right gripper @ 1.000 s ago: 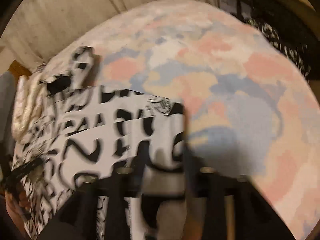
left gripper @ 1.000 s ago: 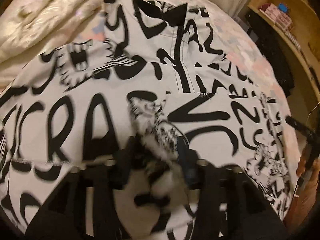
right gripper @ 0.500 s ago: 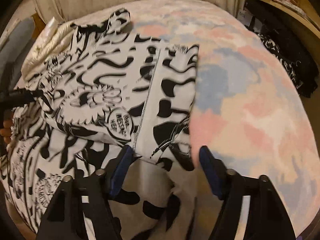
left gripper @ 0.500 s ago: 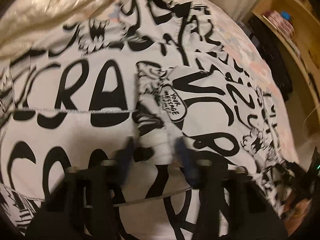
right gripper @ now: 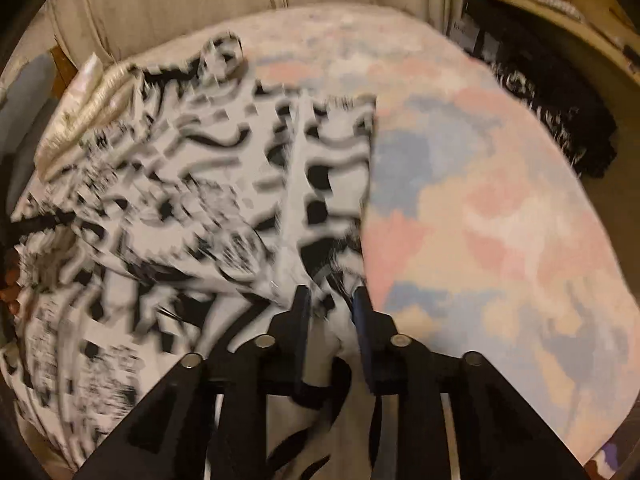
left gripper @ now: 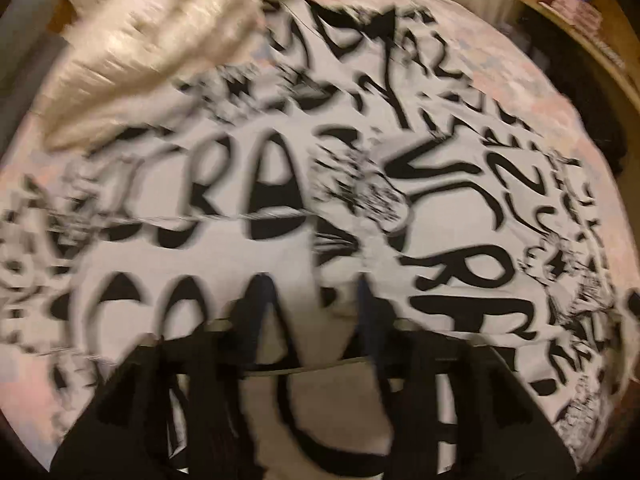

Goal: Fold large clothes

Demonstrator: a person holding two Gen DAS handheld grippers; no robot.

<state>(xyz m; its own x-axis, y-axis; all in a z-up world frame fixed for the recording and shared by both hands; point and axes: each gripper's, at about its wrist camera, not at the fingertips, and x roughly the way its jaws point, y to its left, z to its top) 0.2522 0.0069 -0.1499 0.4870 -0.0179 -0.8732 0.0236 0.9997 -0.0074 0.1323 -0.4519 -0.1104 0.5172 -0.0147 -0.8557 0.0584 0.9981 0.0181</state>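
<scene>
A large white garment point(left gripper: 248, 264) printed with black graffiti lettering lies spread over the bed, and the left wrist view of it is blurred. My left gripper point(left gripper: 314, 304) hovers over its near part. Its jaws are opening, and the cloth lies loose under the gap between them. In the right wrist view the same garment point(right gripper: 192, 200) is folded over itself, its straight edge running down the bed. My right gripper point(right gripper: 331, 306) sits at the near end of that edge. A bunch of the cloth is pinched between its narrow jaws, which are just starting to open.
A pastel pink, blue and cream bedcover point(right gripper: 500, 220) stretches to the right of the garment. A cream quilted blanket point(left gripper: 152, 52) lies at the far left. Dark clothes point(right gripper: 560, 128) hang off the right side, below a wooden shelf point(left gripper: 580, 20). A hand point(right gripper: 10, 292) shows at the left edge.
The left fingers have spread off the ridge of cloth they pinched. The right fingers, wide half a second ago, have drawn in around the garment's near edge. Both views shifted along the bed.
</scene>
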